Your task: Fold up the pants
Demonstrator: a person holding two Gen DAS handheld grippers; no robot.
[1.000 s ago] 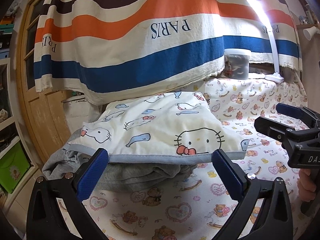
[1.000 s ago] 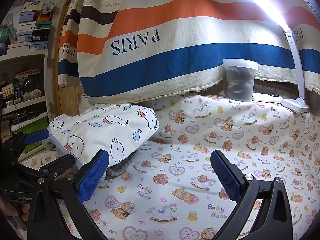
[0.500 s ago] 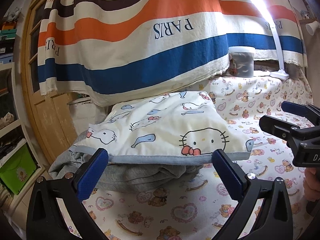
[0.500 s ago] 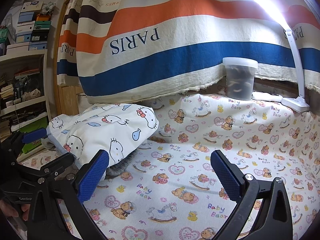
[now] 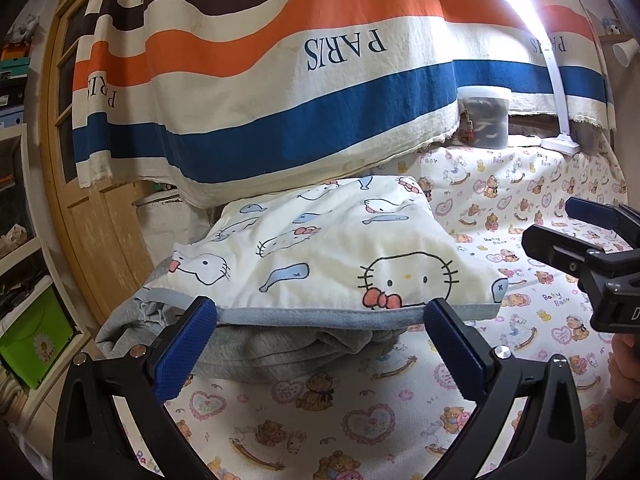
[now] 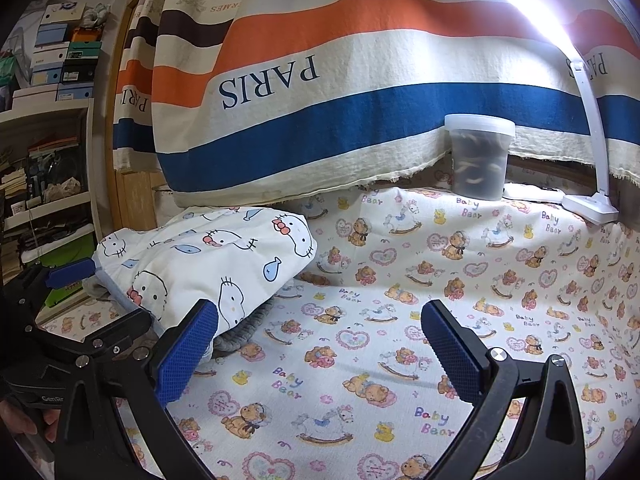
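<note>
A folded white cat-print garment (image 5: 320, 248) with a blue-grey hem lies on top of a crumpled grey garment (image 5: 256, 348) at the left end of the bear-print sheet (image 5: 360, 420). My left gripper (image 5: 320, 344) is open, its blue pads (image 5: 188, 348) level with the hem, one towards each end of it, holding nothing. In the right wrist view the same pile (image 6: 208, 260) sits to the left. My right gripper (image 6: 320, 356) is open above bare sheet (image 6: 400, 320), to the right of the pile. It also shows at the right edge (image 5: 552, 222).
A striped "PARIS" cloth (image 5: 320, 100) hangs behind the surface. A lidded plastic tub (image 6: 478, 156) and a white desk lamp (image 6: 588, 204) stand at the back right. A wooden door (image 5: 92, 220) and shelves with boxes (image 6: 48, 160) are on the left. A hand (image 5: 624, 364) holds the right gripper.
The left wrist view has shifted slightly against the pile. Both grippers stay open and the garments have not moved.
</note>
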